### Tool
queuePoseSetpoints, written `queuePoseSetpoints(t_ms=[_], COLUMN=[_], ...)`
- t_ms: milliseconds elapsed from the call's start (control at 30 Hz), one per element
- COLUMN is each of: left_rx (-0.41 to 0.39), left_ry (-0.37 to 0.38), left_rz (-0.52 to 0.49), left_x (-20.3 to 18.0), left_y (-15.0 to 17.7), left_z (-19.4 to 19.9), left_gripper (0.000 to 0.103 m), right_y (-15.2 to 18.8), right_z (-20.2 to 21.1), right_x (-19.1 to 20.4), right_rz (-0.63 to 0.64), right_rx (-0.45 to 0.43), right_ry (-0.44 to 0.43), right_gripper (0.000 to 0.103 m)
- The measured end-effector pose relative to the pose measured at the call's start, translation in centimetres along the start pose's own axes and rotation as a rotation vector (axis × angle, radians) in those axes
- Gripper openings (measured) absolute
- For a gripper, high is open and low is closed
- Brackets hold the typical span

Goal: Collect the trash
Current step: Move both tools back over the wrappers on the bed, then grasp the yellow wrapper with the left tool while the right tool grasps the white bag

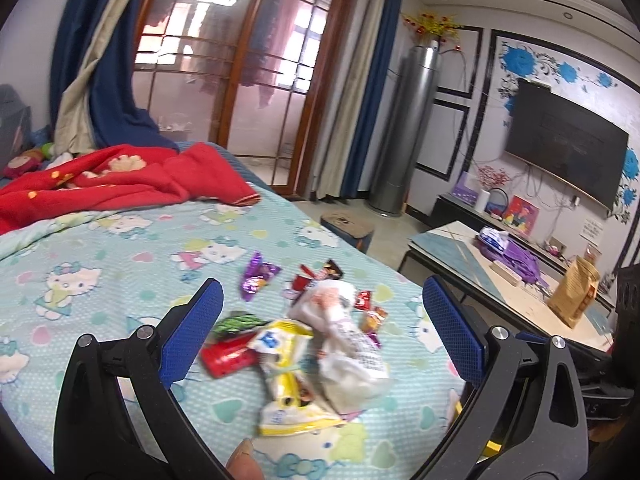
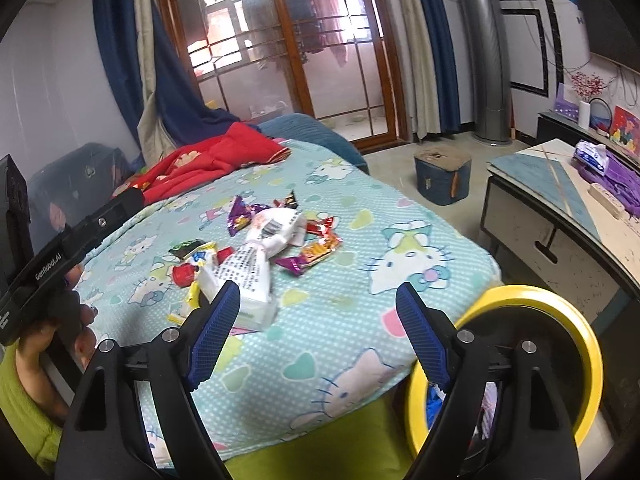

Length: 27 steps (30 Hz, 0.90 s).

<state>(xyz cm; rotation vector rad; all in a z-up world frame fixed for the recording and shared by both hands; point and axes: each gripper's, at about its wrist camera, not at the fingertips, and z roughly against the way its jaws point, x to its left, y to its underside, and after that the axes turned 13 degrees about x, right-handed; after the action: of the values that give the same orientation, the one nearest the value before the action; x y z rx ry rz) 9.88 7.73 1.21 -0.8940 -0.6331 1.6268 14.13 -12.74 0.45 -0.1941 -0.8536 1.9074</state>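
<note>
A heap of snack wrappers lies on a light-blue cartoon-print bedsheet: white plastic bags, a yellow packet, a red packet, a purple wrapper. My left gripper hovers just above the heap, open wide, nothing between its blue pads. In the right wrist view the same wrappers lie ahead on the bedsheet. My right gripper is open and empty, short of the pile. A yellow-rimmed bin stands at the bed's near corner, below the right finger, with trash inside.
A red blanket is bunched at the bed's far end. A low table with a purple bag stands to the right. A blue stool sits on the floor beyond. A hand holds the left gripper's body at left.
</note>
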Motion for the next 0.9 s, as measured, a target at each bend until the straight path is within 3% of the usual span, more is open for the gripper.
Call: queuePoseSetpoints(t_ms=[200, 533, 900], left_rx=[0.007, 0.112, 0.285], left_ry=[-0.027, 0.002, 0.100], left_rz=[0.002, 0.037, 0.074], left_x=[1.7, 5.0, 6.2], left_y=[-0.2, 1.3, 3.9], left_z=[0.6, -0.3, -2.9], left_gripper=[0.092, 0.091, 0.070], right_y=[-0.5, -1.1, -1.7], right_z=[-1.5, -5.5, -9.5], right_x=[1.8, 4.2, 4.6], right_rz=[0.051, 0.100, 0.119], right_rx=[0.024, 0.110, 0.192], right_ry=[-0.022, -0.052, -0.082], right_gripper=[0.078, 0.079, 0.079])
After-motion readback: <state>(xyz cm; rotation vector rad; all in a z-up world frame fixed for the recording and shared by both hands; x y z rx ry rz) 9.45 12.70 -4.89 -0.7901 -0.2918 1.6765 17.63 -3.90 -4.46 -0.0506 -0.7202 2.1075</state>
